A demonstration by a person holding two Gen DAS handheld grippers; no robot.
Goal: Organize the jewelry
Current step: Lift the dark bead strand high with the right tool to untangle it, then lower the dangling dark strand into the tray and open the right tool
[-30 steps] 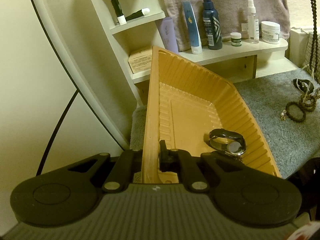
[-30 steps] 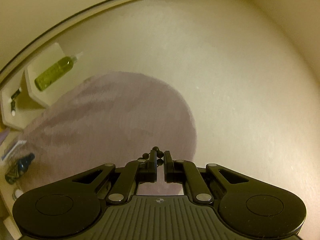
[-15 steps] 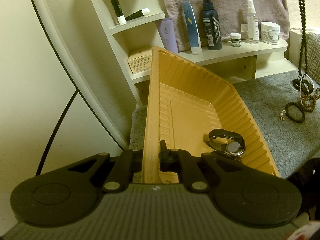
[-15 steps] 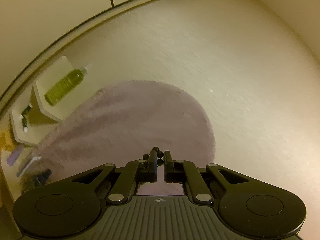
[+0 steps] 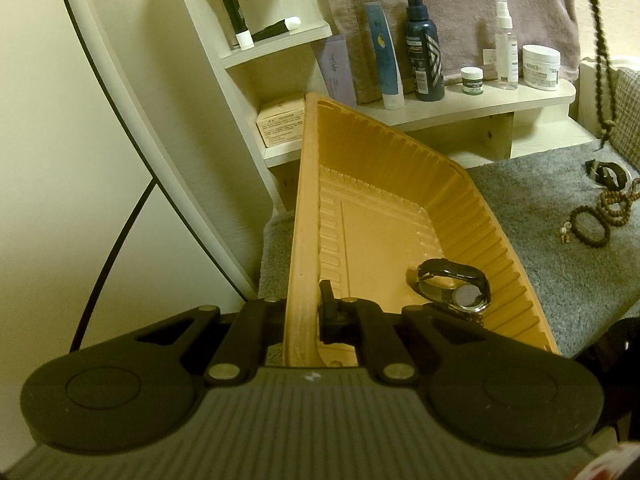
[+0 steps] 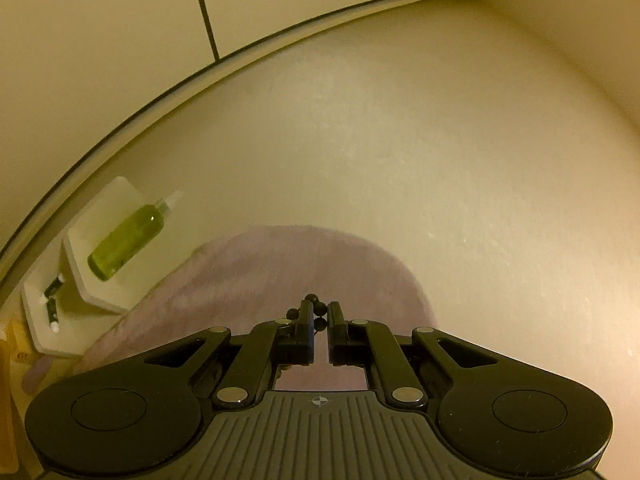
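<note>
Right gripper point(image 6: 319, 312) pinched shut on dark bead strand point(image 5: 599, 40) hanging plumb, well right of orange tray point(image 5: 394, 152), whose near wall left gripper point(image 5: 306, 304) clamps; watch point(image 5: 454, 290) lies inside.

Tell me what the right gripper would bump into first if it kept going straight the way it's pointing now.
Probably the mauve towel hanging on the cream wall, which fills the view just past the right gripper, shut on a dark bead strand. Nothing else shows between them, though depth is unclear.
</note>
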